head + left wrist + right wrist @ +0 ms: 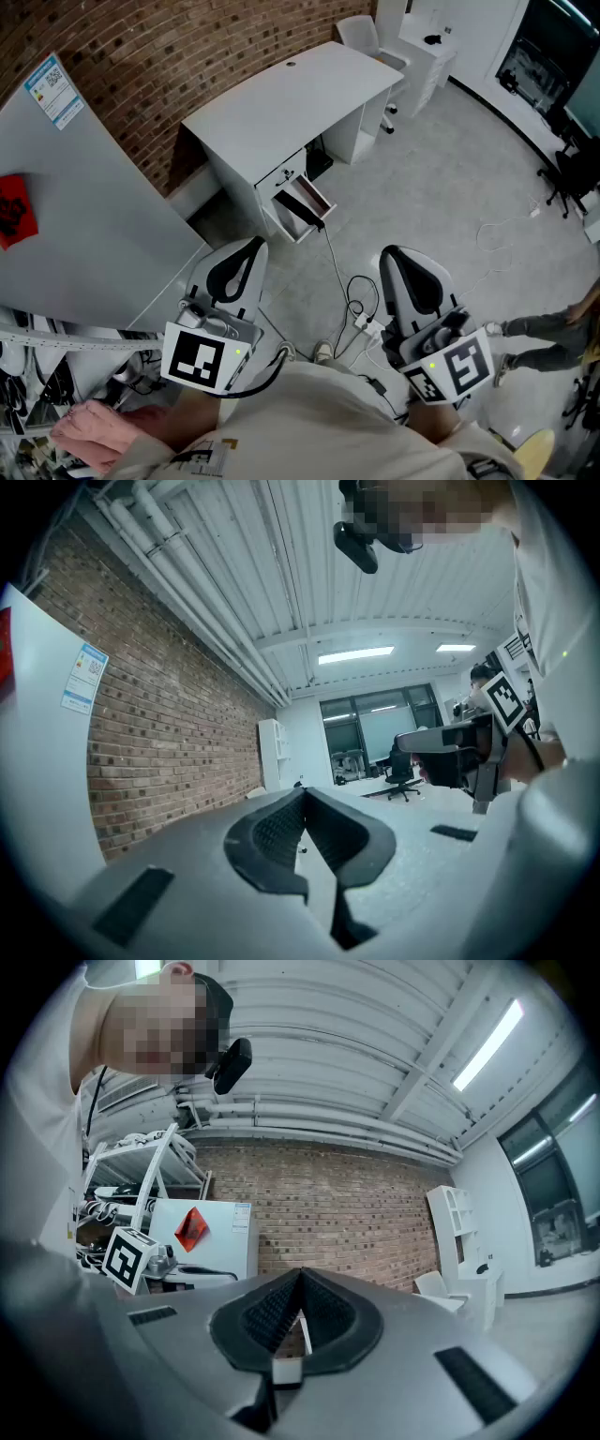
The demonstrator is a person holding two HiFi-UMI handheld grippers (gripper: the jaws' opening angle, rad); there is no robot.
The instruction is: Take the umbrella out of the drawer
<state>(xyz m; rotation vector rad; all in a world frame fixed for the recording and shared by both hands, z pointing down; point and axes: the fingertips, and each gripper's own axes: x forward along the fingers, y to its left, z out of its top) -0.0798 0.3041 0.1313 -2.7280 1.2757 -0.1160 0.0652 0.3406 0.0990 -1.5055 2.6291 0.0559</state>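
Note:
A white desk [281,94] stands by the brick wall, well ahead of me. The drawer [298,208] under it is pulled open, and a dark long thing, apparently the umbrella [305,197], lies inside. My left gripper [255,244] [303,792] and right gripper [390,251] [301,1272] are held level in front of my body, far short of the drawer. On both, the jaw tips meet with nothing between them. From the left gripper view the right gripper's body [464,752] shows at the right. In the right gripper view the left gripper's marker cube [127,1255] shows at the left.
A grey cabinet [84,206] with a red sign stands close on my left, a cluttered shelf [37,394] below it. Cables [361,314] trail over the floor between me and the desk. A white chair [361,33] is behind the desk. A person's legs [539,328] are at the right.

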